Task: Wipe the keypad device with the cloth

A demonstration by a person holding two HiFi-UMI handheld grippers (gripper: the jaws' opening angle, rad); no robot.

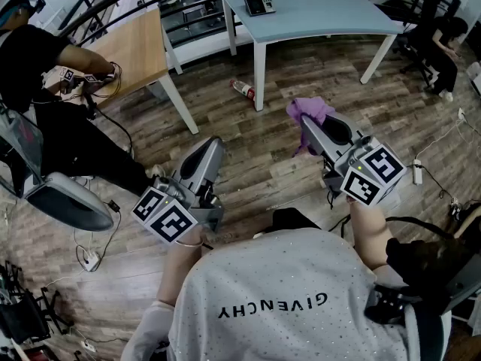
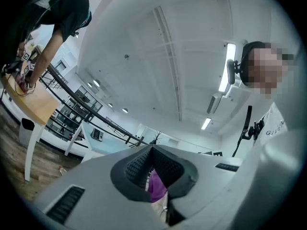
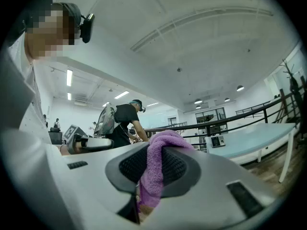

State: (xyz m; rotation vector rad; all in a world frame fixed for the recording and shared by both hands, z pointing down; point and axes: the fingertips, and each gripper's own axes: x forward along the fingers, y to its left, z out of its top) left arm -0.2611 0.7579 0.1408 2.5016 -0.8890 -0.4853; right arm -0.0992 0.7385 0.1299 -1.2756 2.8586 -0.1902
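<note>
The keypad device [image 1: 259,4] lies near the far left corner of a light-blue table [image 1: 331,13], well ahead of both grippers. It shows small in the left gripper view [image 2: 97,134] and in the right gripper view [image 3: 217,141]. My right gripper [image 1: 307,123] is held in the air over the floor, shut on a purple cloth [image 1: 312,110] that drapes over its jaws [image 3: 158,164]. My left gripper [image 1: 216,143] hangs to the left with its jaws shut [image 2: 152,152] and nothing held. A sliver of purple shows through the slot below its pads.
A wooden table [image 1: 135,47] stands at the left, with a person in black [image 1: 37,66] working at it. A red bottle [image 1: 243,89] lies on the wood floor by the blue table's leg. A grey chair [image 1: 64,201] is at the left, and cables and a power strip [image 1: 418,171] at the right.
</note>
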